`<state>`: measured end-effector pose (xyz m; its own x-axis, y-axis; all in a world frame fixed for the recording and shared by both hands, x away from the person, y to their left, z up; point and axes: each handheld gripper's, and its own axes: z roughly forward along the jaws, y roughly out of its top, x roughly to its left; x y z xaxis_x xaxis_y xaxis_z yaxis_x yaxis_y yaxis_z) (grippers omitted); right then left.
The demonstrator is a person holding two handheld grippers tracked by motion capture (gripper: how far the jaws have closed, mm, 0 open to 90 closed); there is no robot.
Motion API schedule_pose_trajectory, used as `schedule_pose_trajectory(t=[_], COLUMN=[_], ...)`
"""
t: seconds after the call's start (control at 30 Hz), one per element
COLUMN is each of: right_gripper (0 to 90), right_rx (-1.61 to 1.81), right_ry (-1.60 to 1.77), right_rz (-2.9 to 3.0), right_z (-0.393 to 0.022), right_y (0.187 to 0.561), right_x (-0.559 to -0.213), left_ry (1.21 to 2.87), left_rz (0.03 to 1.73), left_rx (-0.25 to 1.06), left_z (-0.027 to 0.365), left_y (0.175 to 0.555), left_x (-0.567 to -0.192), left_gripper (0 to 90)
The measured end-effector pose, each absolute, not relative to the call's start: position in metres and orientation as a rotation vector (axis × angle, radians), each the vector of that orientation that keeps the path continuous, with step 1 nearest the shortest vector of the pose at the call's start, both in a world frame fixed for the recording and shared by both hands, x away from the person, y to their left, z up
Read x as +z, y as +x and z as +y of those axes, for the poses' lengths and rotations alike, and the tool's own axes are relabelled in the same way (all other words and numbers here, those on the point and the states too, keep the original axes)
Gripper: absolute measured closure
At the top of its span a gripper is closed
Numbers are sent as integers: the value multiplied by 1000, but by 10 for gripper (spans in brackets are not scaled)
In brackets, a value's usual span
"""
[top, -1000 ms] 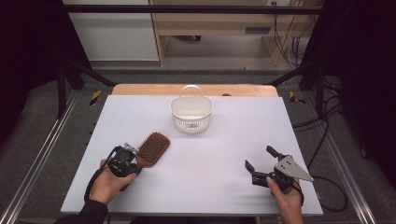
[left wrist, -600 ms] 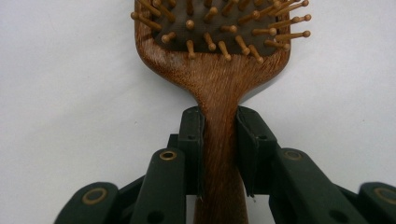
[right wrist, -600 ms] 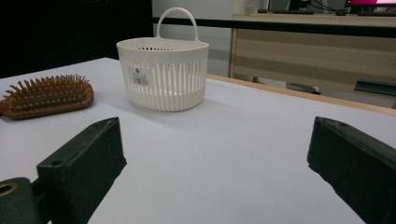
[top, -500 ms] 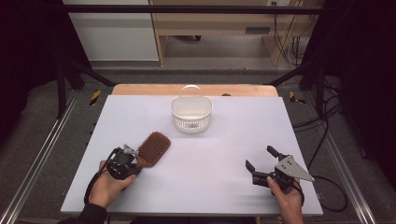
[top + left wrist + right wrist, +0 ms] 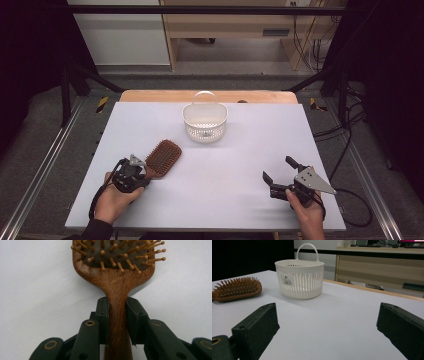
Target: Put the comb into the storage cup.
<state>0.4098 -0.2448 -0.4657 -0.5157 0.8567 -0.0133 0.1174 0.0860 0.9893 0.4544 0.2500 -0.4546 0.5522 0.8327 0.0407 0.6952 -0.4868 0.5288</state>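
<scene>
Wooden hairbrush (image 5: 162, 157) handle: we are pinching it in our left tongs (image 5: 117, 315), on the counter (image 5: 250, 145) well short of the white basket (image 5: 205, 121).

We are clamping both pads on the narrow neck just below the bristled head, which is lying bristles-up on the counter, nearer us than the basket and off to its left. Our right tongs (image 5: 280, 172) are standing wide apart and holding nothing, resting well to the right of the basket. As we judge it, the head is outweighing the thin handle, so on a lift the brush could pivot or slide between the pads. The basket is looking light and narrow too, so a tilted brush could catch its rim and tip it over.
</scene>
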Motion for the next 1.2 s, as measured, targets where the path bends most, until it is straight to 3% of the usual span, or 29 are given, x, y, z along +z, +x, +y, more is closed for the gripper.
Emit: schedule_pose_trajectory(t=[0.3,0.73,1.03,1.2], right_gripper=[36,35,38,44], right_rx=[1485,1517,1688,1838], right_ry=[969,933,919,939], right_rz=[1749,1795,1830,1823], right_z=[-244,-229,-188,-155], right_y=[411,408,422,438], right_x=[-467,-463,-442,-422], left_ry=[2258,2046,1907,1916], left_rz=[1207,1041,924,888], left_rx=[439,473,455,463], left_z=[252,231,211,201], left_y=[446,423,429,436], left_x=[-451,-426,-409,-404], left_gripper=[724,725,725,725])
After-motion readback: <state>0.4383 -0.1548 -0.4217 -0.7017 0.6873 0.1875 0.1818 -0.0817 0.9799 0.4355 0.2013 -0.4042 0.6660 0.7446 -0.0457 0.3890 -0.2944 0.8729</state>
